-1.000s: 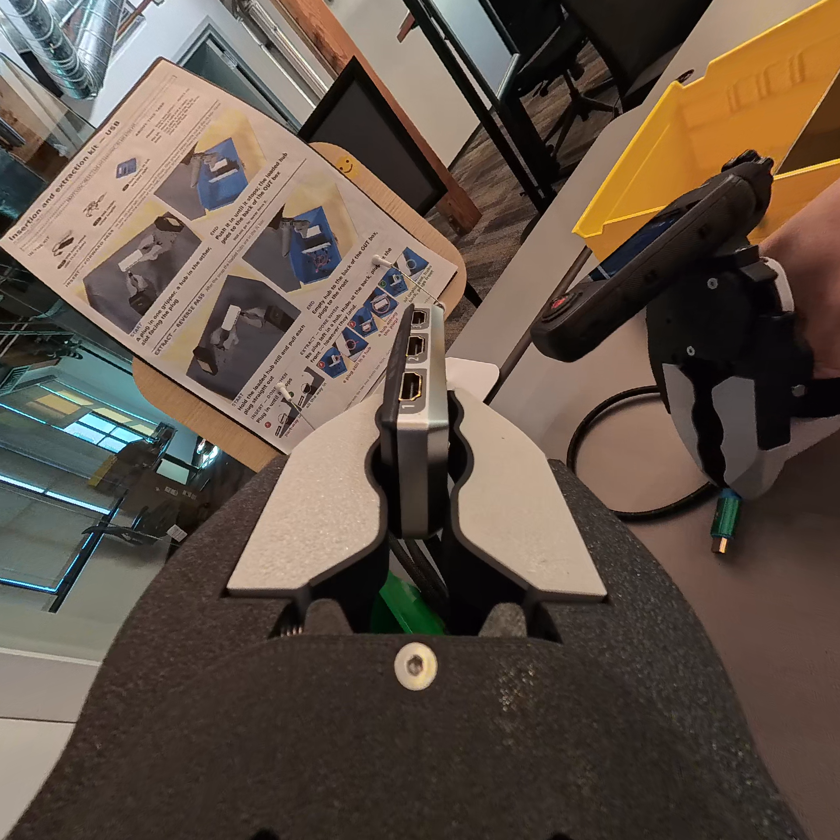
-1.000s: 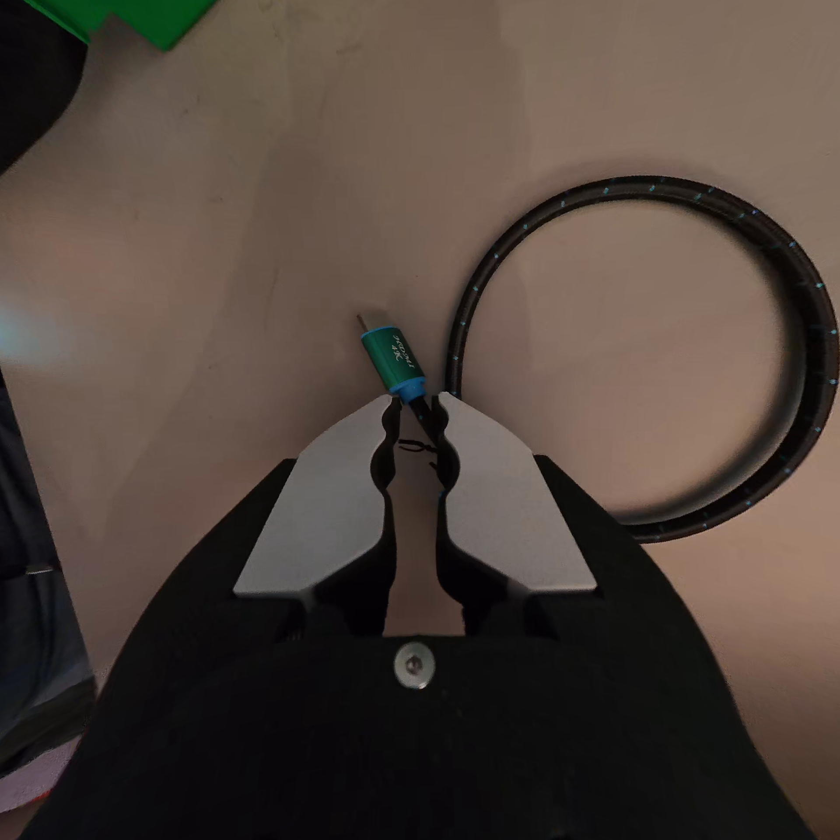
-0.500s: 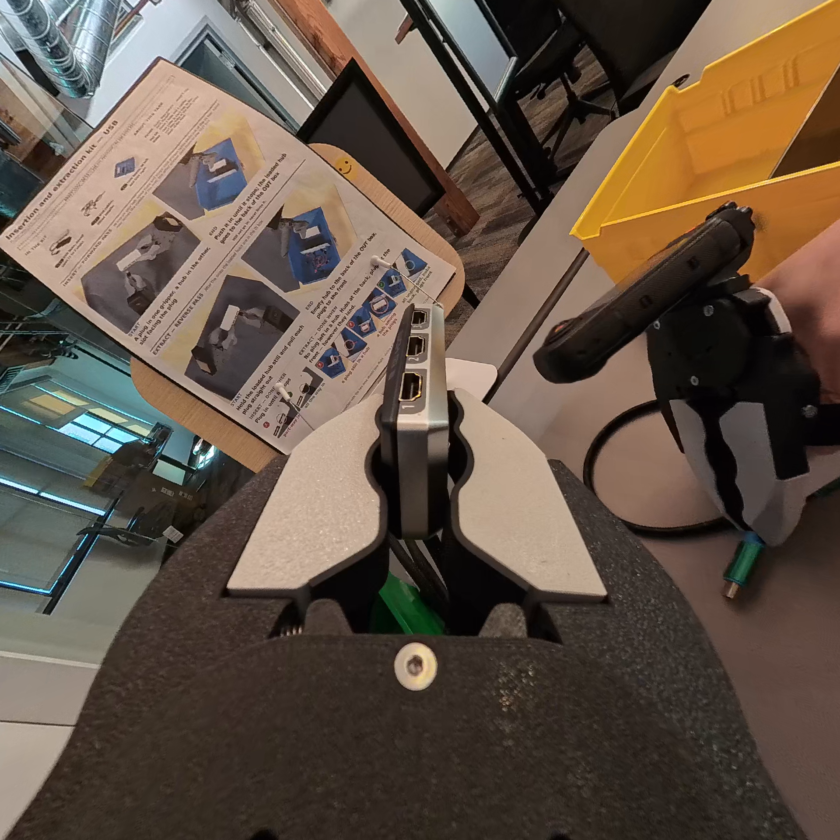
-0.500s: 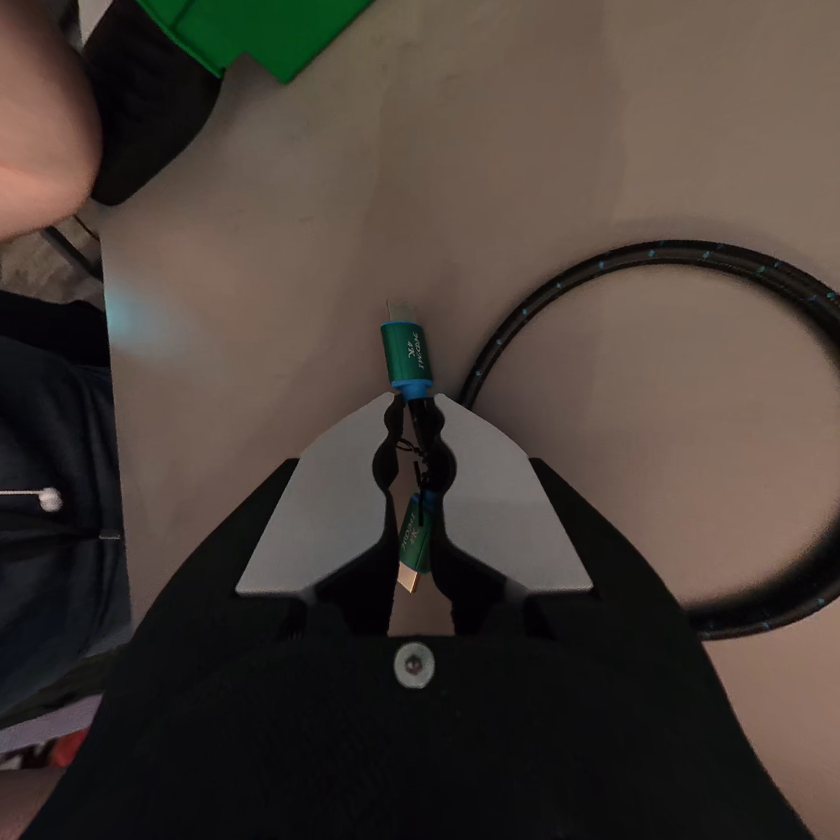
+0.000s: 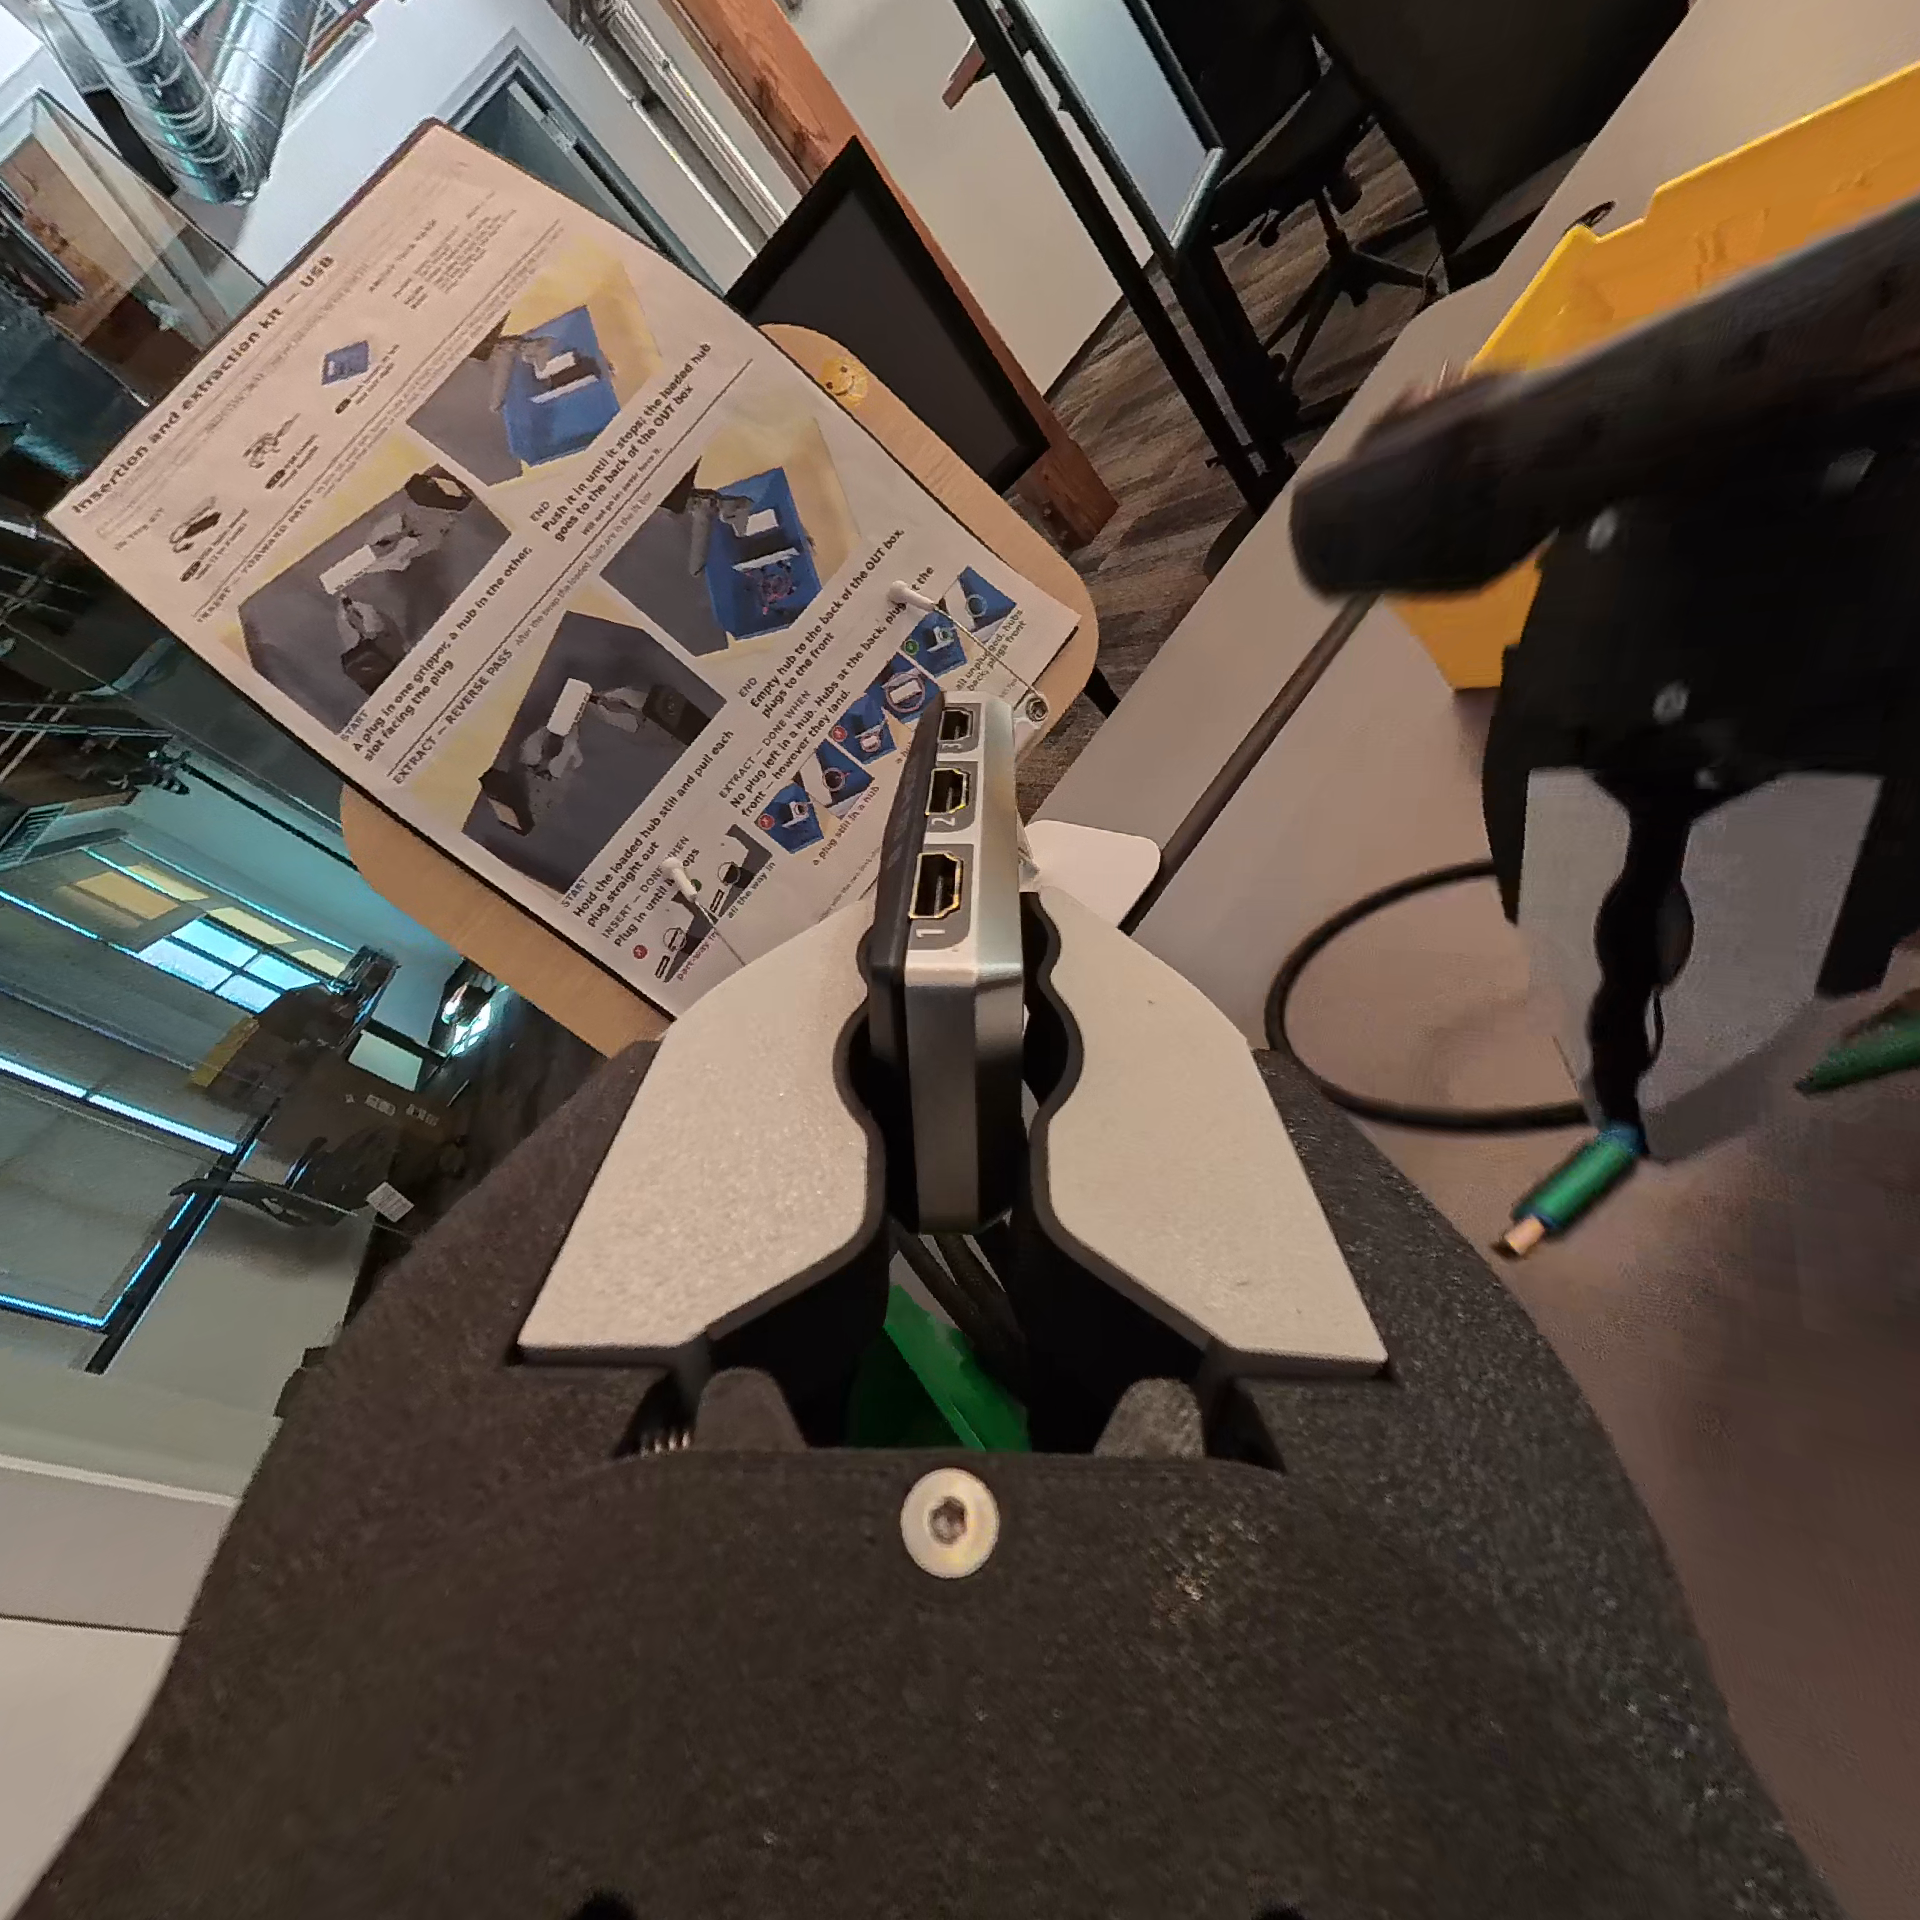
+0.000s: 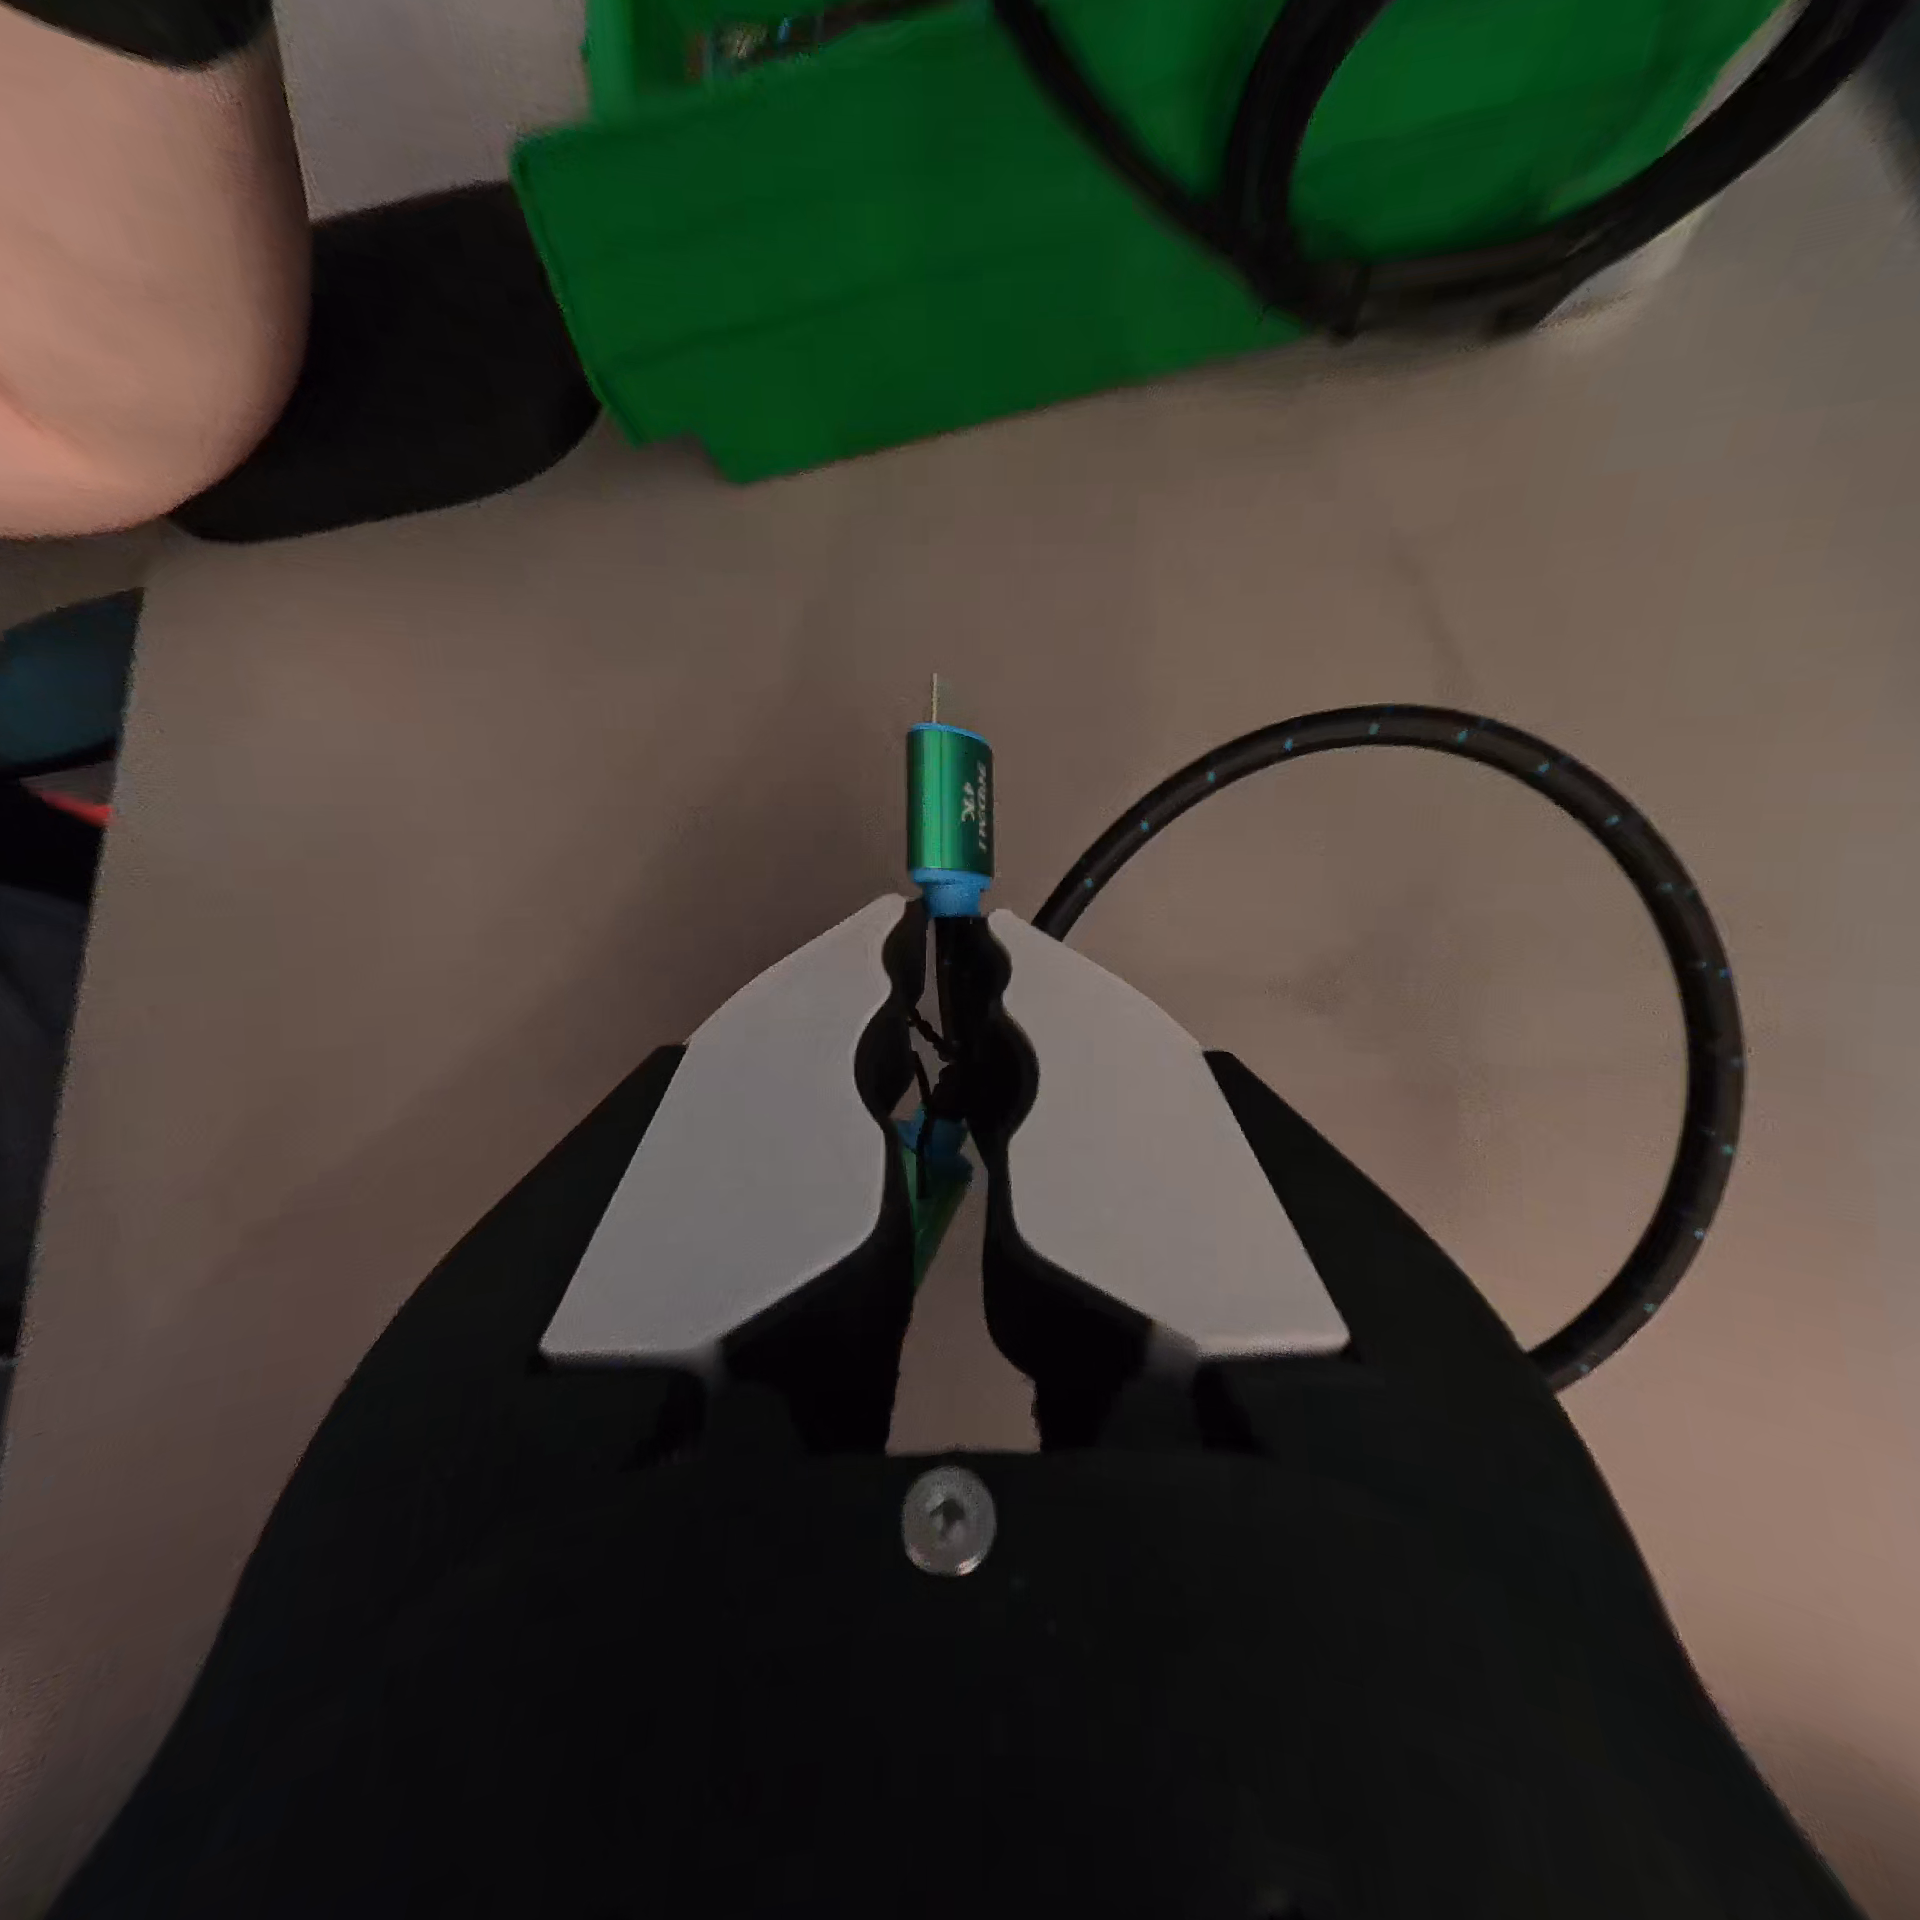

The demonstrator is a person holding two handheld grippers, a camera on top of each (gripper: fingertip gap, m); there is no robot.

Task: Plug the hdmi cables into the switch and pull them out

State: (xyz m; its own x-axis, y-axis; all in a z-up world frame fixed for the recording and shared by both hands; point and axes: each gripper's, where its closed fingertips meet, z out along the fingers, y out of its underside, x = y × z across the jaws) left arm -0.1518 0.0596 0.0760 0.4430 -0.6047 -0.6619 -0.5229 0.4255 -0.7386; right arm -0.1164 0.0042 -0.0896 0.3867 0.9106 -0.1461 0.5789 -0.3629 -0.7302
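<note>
My left gripper (image 5: 945,914) is shut on the grey HDMI switch (image 5: 951,935), held on edge with three empty ports facing up. My right gripper (image 6: 943,909) is shut on a black braided HDMI cable (image 6: 1621,935) just behind its green plug (image 6: 948,805), which sticks out past the fingertips above the table. In the left wrist view the right gripper (image 5: 1621,1112) is blurred at the right, the green plug (image 5: 1569,1190) hanging below it. The cable's second green plug (image 6: 930,1205) shows between the right fingers; it also shows in the left wrist view (image 5: 1860,1055).
A green bin (image 6: 935,229) with a coiled black cable lies on the beige table (image 6: 520,831) ahead of the right gripper. A yellow bin (image 5: 1621,312) stands at the far right. An instruction sheet on a wooden board (image 5: 520,582) stands behind the switch. A hand (image 6: 125,270) is at left.
My right gripper has lifted the cable and swung toward the switch and green bin; the plug has turned edge-on. The left gripper and switch have held still.
</note>
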